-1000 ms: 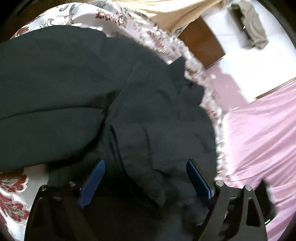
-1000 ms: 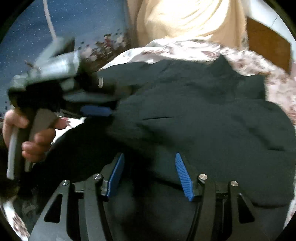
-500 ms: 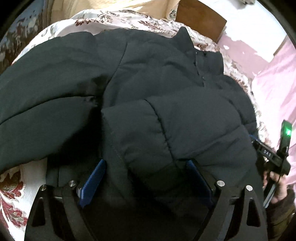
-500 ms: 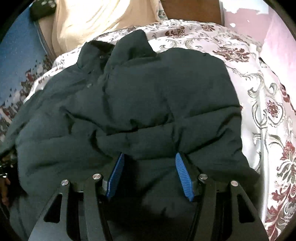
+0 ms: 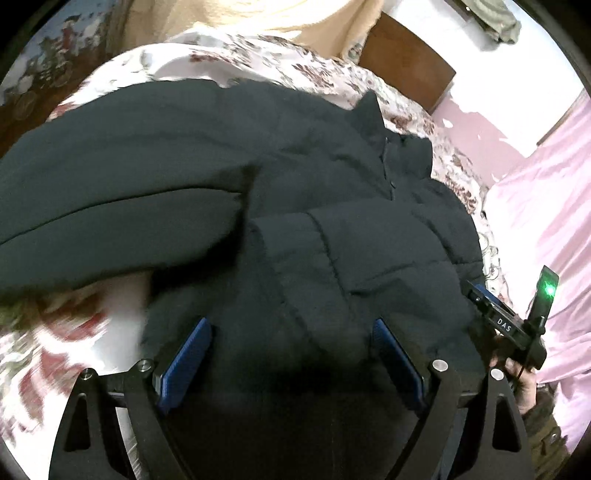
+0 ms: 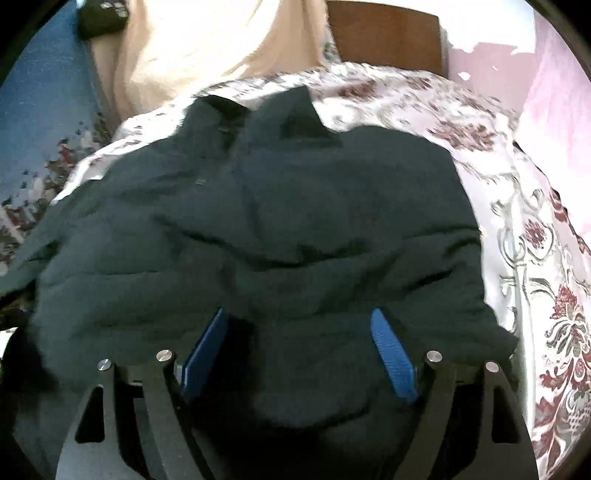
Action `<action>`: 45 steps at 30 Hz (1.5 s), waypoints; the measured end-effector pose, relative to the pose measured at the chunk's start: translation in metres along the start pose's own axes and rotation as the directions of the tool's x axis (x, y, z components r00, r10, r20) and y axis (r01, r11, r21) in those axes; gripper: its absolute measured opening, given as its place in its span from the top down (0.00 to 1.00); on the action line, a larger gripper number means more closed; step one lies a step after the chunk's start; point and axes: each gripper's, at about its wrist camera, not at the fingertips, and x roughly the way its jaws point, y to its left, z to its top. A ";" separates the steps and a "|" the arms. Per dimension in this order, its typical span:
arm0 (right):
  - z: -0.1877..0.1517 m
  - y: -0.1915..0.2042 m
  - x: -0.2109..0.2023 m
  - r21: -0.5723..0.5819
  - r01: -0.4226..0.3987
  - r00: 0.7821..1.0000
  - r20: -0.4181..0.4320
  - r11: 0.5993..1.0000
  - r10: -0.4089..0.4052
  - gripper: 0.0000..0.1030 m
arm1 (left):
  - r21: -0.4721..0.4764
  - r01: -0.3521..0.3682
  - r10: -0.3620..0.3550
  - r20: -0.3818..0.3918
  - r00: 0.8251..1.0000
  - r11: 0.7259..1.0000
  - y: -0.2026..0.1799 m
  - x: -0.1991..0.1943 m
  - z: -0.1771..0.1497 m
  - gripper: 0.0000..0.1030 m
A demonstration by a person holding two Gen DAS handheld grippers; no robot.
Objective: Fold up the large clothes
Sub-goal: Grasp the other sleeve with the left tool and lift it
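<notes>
Jacket (image 6: 280, 229) bulges between right tool's (image 6: 301, 350) opening jaws, on bedspread (image 6: 535, 258).

Floral bedspread (image 6: 535, 258), brown wooden headboard (image 6: 384, 33) (partly hidden), pink sheet (image 5: 546, 229), cream cloth (image 6: 207, 48), bright daylight

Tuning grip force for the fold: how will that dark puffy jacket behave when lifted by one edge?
The dark puffy jacket is probably floppy: it lies slumped in soft creases on the floral bedspread. Its quilted, padded panels suggest bulk, likely light for its size and springing back after folds. The sleeve would likely dangle.
</notes>
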 end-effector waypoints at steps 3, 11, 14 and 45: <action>0.002 0.032 -0.016 -0.043 -0.050 0.998 0.026 0.998 0.051 0.25 | -0.055 -0.020 0.021 0.021 1.000 0.998 0.019 -0.026 -0.009 0.13; -0.013 0.162 -0.035 -0.338 -0.200 0.978 -0.008 0.920 0.210 0.20 | -0.370 -0.083 0.115 0.065 0.991 0.925 0.112 -0.097 -0.046 0.12; -0.033 0.210 -0.034 -0.519 -0.166 0.983 -0.023 0.839 0.180 0.20 | -0.462 -0.078 0.144 0.109 0.984 0.884 0.144 -0.115 -0.057 0.12; -0.028 0.253 0.042 -0.414 -0.130 0.990 -0.012 0.901 0.137 0.20 | -0.787 0.128 0.250 0.340 0.907 0.604 0.273 -0.100 -0.059 0.88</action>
